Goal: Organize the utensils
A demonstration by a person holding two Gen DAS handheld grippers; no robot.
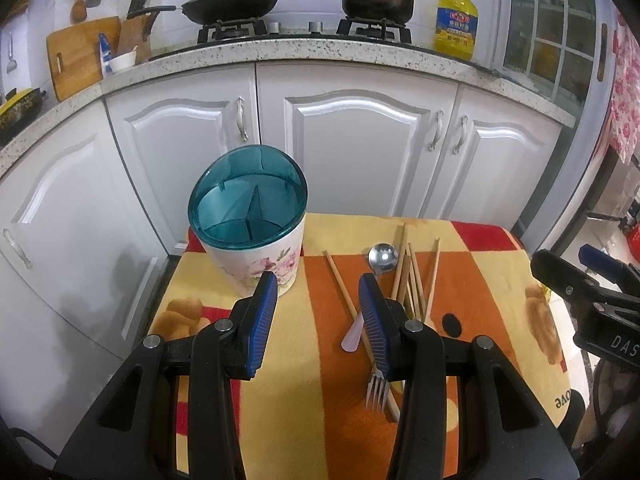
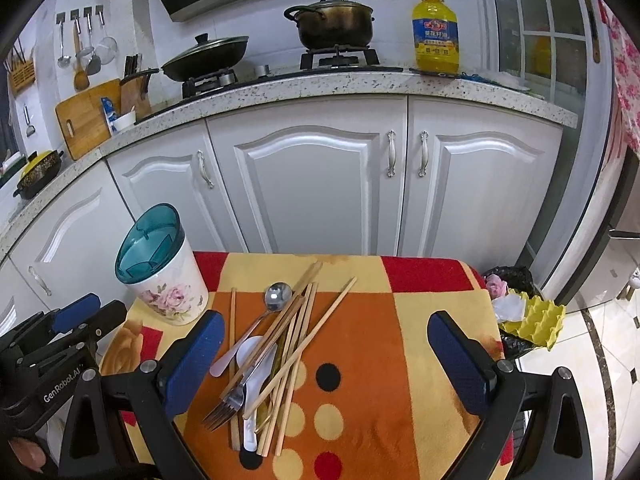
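Utensils for sorting, lying loose on a cloth-covered surface (image 2: 432,320) in front of white kitchen cabinets. A tangled pile sits at the middle of the cloth: wooden chopsticks (image 2: 304,332) fanned and crossing one another, a metal spoon (image 2: 278,295) with its bowl toward the cabinets, a metal fork (image 2: 224,410) with its tines toward the camera, a white ceramic-looking spoon (image 2: 254,380) partly buried, and a pale pink-handled piece (image 2: 224,362) whose working end is hidden. One chopstick (image 1: 342,290) lies apart on the side nearer the holder. The utensil holder (image 1: 252,240), a white floral cylinder with a teal divided insert, stands upright at the far left corner of the cloth, empty as far as can be seen.

Left tongs (image 1: 318,320): spread apart, holding nothing, hovering between holder and pile. Right tongs (image 2: 326,360): spread wide, holding nothing, framing the pile from above.

Handling, as judged: chopsticks are light, stiff and thin, and lie flat on soft cloth, so a pinch across mid-shaft should lift them; crossed sticks may drag neighbours. The metal pieces are heavier and smooth, likely to swivel if held near an end; take them near the handle's middle. The white spoon may chip if dropped into the holder.
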